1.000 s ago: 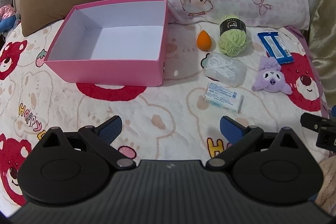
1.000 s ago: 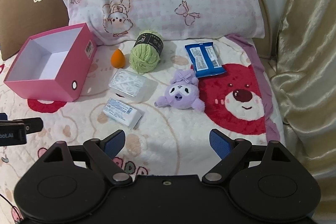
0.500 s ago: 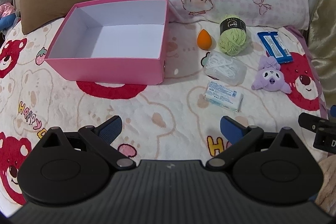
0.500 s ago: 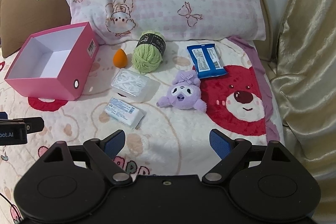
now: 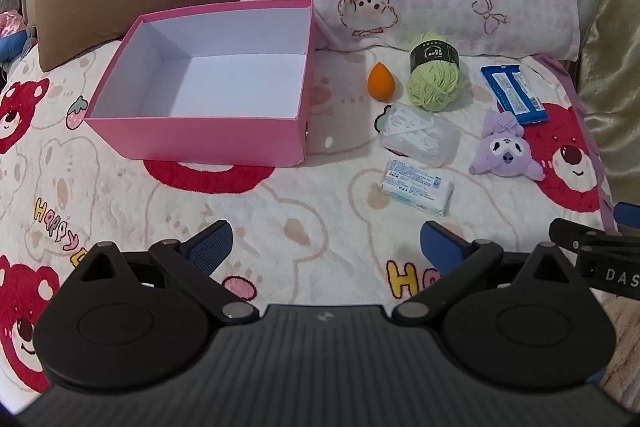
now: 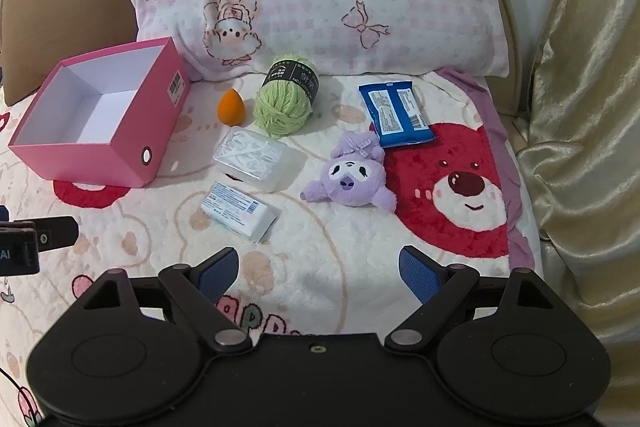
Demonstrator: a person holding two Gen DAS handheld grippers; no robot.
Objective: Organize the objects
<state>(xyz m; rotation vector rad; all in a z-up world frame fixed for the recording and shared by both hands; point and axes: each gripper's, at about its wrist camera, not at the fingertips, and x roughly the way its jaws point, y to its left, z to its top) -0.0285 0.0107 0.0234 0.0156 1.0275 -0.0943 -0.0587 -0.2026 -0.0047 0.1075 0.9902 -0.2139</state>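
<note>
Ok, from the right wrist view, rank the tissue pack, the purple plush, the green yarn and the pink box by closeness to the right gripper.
1. tissue pack, ahead of the right gripper, slightly left.
2. purple plush, ahead, slightly right.
3. green yarn, farther back by the pillow.
4. pink box, far left.

Open pink box [image 5: 200, 143] sitting upright, white inside; to its right lying orange sponge [image 5: 381, 83], green yarn ball [image 5: 434, 83], clear case [image 5: 420, 137], white packet [image 5: 418, 187], purple plush [image 5: 505, 155], blue packet [image 5: 514, 95].
</note>
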